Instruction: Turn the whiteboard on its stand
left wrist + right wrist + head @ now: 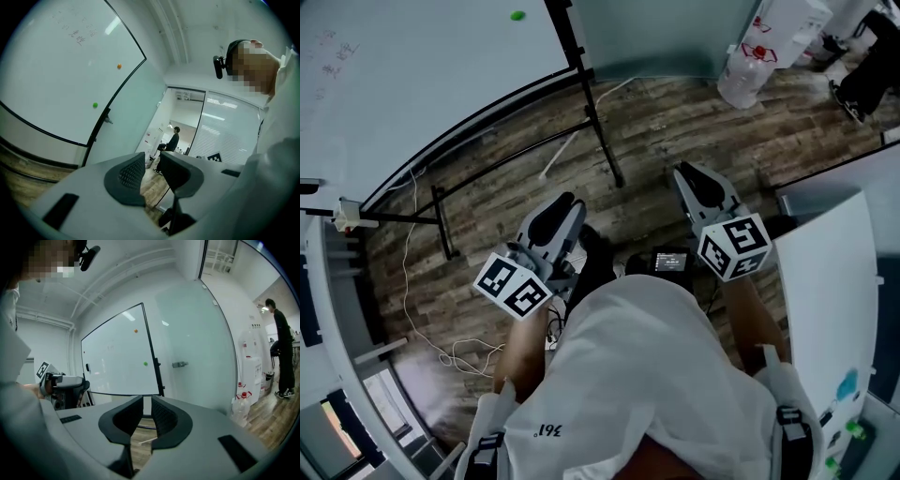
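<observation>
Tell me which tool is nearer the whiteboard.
Left. In the head view the left tool is below the whiteboard, apart from it; the right tool is farther right, past the stand leg.

Water jug (pixel 748 82), white cable (pixel 417 323), wood floor (pixel 675 131)

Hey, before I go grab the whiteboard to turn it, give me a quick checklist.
1. The left gripper empty, jaws apart: ok.
2. The right gripper empty, narrow gap between jaws: ok.
3. The whiteboard in sight ahead: ok.
4. A gripper on the whiteboard: not ok, both short of it.
5. The cable clear of the stand: not ok, it trails beside one foot.
6. The whiteboard free to swivel: cannot tell.
</observation>
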The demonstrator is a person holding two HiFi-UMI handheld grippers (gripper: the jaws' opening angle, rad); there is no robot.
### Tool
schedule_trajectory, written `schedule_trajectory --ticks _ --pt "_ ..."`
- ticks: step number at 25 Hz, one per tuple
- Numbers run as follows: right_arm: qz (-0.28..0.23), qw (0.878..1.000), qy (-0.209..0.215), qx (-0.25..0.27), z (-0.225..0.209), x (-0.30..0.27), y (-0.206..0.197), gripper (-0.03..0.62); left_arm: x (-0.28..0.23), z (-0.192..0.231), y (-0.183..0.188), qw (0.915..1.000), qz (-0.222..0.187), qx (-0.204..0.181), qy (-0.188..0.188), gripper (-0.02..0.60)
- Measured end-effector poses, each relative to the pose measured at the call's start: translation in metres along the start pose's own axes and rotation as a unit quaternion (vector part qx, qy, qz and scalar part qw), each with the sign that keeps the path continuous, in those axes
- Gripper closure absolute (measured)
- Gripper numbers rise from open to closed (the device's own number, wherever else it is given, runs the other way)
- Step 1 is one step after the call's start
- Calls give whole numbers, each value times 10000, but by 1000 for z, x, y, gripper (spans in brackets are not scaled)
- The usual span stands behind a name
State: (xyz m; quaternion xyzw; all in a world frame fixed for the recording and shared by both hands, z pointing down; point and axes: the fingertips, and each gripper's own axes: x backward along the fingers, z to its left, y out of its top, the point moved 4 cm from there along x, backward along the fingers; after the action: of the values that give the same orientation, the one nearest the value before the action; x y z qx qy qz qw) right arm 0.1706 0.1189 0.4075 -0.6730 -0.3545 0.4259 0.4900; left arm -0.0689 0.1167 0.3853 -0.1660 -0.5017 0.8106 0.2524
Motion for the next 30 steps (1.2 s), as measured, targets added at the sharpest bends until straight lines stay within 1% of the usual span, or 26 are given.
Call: schedule_trajectory --ticks 6,9,12,16,19,23,30 --pt "2 9997 222 75 20 6 -4 531 27 -5 -7 9999 -51 38 101 476" --pt "44 9995 281 105 32 4 -3 536 39 -2 -6 9999 11 72 90 477" --pt "45 9993 344 138 42 -1 -2 540 46 3 -2 10000 61 13 57 479" --pt "116 9992 362 91 60 1 -10 548 62 6 -5 9999 106 17 39 479" --pt "197 9989 408 82 80 -2 -16 553 75 11 -6 9998 169 90 21 479" --pt "250 9987 430 87 102 -5 -19 557 84 15 -5 9996 248 116 -110 479" --pt "307 9990 329 30 120 -10 -25 562 96 25 0 9991 321 147 -230 479"
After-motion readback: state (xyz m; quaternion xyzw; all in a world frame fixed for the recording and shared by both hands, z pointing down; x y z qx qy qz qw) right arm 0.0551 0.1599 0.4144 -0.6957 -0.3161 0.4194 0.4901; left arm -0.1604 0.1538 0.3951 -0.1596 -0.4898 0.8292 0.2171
